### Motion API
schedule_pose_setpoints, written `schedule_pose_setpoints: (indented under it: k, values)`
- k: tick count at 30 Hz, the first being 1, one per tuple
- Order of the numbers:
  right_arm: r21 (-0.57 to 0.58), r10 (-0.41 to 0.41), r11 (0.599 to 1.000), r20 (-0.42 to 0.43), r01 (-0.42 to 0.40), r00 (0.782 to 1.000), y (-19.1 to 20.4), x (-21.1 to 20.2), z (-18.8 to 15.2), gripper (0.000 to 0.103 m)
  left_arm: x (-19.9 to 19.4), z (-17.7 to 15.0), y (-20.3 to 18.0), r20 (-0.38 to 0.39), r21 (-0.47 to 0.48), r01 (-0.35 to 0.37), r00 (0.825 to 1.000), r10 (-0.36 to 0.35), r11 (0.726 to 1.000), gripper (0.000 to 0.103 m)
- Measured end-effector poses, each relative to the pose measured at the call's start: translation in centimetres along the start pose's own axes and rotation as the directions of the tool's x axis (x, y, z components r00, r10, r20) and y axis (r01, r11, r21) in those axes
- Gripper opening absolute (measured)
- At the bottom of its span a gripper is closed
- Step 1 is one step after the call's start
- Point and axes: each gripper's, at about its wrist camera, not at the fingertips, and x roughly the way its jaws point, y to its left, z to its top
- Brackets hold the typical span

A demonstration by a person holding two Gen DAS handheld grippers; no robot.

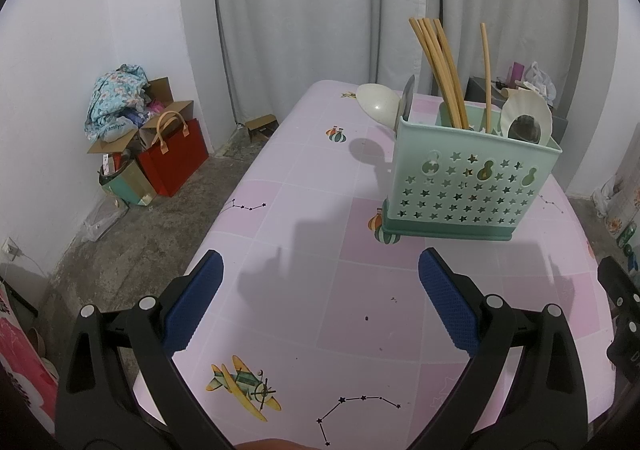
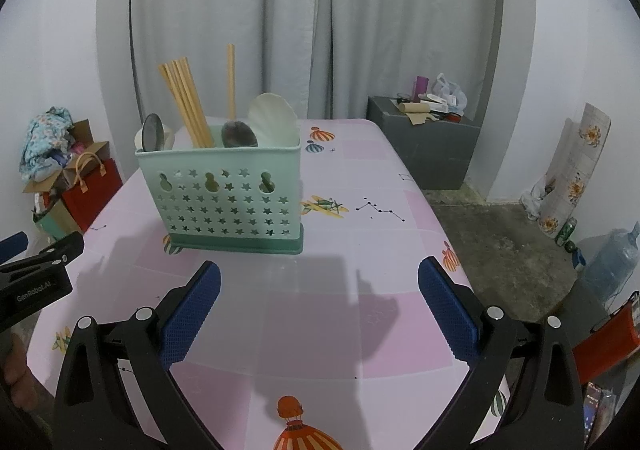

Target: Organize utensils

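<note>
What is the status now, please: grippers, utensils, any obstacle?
Left gripper open, empty. Right gripper open, empty. Chopsticks and spoons stand in caddy. No loose utensil seen on table; nothing in the way.

Right gripper [image 2: 319,304] with black arms and blue textured pads [image 2: 192,314] spread wide, holding nothing, low over the near edge of the pink patterned table [image 2: 360,330]. Mint-green perforated plastic utensil caddy [image 2: 224,198] upright near the table's left edge, toward the far end. Inside: bundle of wooden chopsticks [image 2: 186,104] leaning left, one single chopstick [image 2: 231,82] upright, two metal spoons [image 2: 239,135], white shell-shaped ladle [image 2: 272,118]. Left gripper [image 2: 36,270] entering beyond the table's left edge, jaw state not readable. Grey cabinet [image 2: 424,146] past the far right corner.
</note>
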Motion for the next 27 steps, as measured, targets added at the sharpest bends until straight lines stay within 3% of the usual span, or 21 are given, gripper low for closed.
schedule_pose_setpoints:
  k: [27]
  values:
    - [-0.001, 0.003, 1.0, -0.002, -0.003, 1.0, 0.03, 0.05, 0.04, 0.096, 0.01, -0.2, 0.14, -0.007, -0.018, 0.002, 1.0, -0.002, 1.0, 0.094]
